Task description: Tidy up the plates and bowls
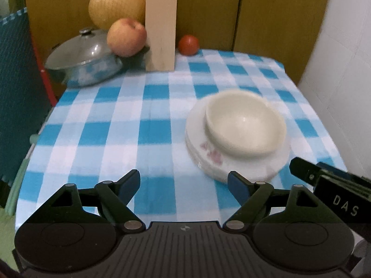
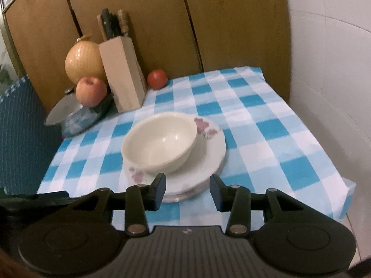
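Note:
A cream bowl (image 1: pixel 243 125) (image 2: pixel 162 141) sits on a stack of white plates (image 1: pixel 234 169) (image 2: pixel 208 148) with pink flower prints, on the blue-checked tablecloth. My left gripper (image 1: pixel 184 184) is open wide, hovering over bare cloth left of and nearer than the stack, with nothing between its fingers. My right gripper (image 2: pixel 188 191) is open just short of the stack's near rim, and its pads touch nothing. In the left wrist view the right gripper's black body (image 1: pixel 329 185) pokes in at the right edge.
At the back left stand a lidded steel pot (image 1: pixel 85 58) (image 2: pixel 74 113), an apple (image 1: pixel 126 37) (image 2: pixel 91 90), a large yellow melon (image 1: pixel 116 2) (image 2: pixel 84 61), a wooden knife block (image 1: pixel 161 30) (image 2: pixel 121 74) and a tomato (image 1: pixel 189 45) (image 2: pixel 157 76). Wooden panels close the back, a white wall the right.

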### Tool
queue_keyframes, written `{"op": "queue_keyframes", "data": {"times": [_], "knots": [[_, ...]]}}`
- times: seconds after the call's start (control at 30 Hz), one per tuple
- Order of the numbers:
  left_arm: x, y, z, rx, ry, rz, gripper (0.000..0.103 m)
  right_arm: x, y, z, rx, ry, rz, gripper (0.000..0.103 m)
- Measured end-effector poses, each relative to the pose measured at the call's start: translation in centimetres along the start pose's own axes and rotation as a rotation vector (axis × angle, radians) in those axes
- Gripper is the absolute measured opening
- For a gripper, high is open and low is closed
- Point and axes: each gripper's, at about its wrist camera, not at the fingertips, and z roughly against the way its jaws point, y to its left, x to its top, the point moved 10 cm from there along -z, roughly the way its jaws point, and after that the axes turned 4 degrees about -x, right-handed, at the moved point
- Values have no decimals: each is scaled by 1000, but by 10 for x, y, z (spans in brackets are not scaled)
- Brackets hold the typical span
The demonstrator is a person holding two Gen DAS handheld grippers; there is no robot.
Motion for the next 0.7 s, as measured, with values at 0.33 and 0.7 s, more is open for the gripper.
{"op": "queue_keyframes", "data": {"times": [0.33,0.7], "knots": [[-35,1,-9,19,76,-15,88,-32,-9,-4,-67,64,21,40],[-38,-6,-7,23,70,-40,89,-41,-14,-4,-71,80,-2,41]]}}
